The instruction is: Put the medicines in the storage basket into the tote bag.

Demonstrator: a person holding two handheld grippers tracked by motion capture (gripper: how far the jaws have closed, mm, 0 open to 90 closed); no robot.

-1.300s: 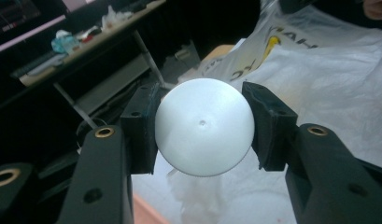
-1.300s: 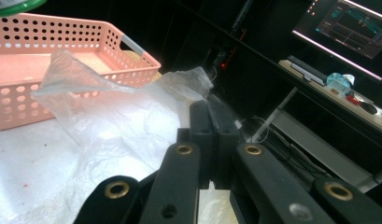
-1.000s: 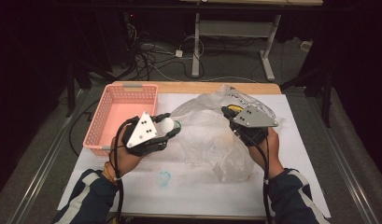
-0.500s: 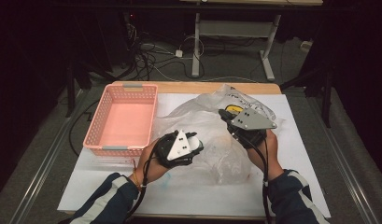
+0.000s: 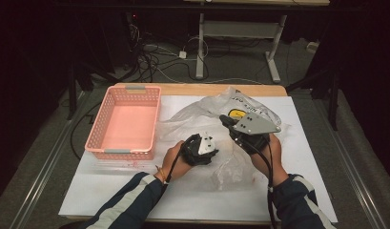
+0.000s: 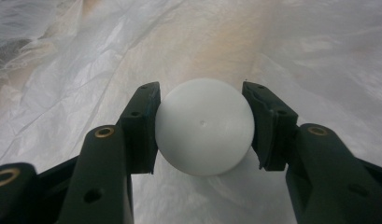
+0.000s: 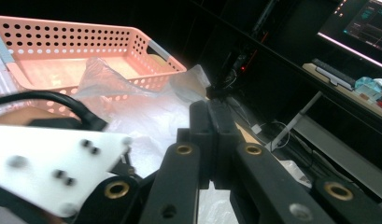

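Observation:
A white ball (image 6: 205, 126) sits between the two black jaws of my left gripper (image 6: 201, 91), whose pads press on its sides. Crumpled clear plastic bag (image 6: 86, 56) lies right behind the ball. In the high view the left gripper (image 5: 214, 150) rests low on the bag (image 5: 192, 119) at the table's middle. My right gripper (image 5: 224, 118) stands just right of it at the bag's raised edge. Its jaws (image 7: 212, 105) are together, and bag film (image 7: 146, 116) rises to their tip. The pink basket (image 5: 118, 153) stands to the left.
A white sheet (image 5: 111, 191) covers the wooden table. The perforated pink basket (image 7: 86, 28) looks bare inside. Cables (image 5: 154, 52) and a desk frame (image 5: 273, 57) lie on the floor beyond the far edge. A lit monitor (image 7: 361, 23) stands off to the right.
My left hand has swung right from beside the basket and come down onto the plastic bag. The right gripper has kept its place.

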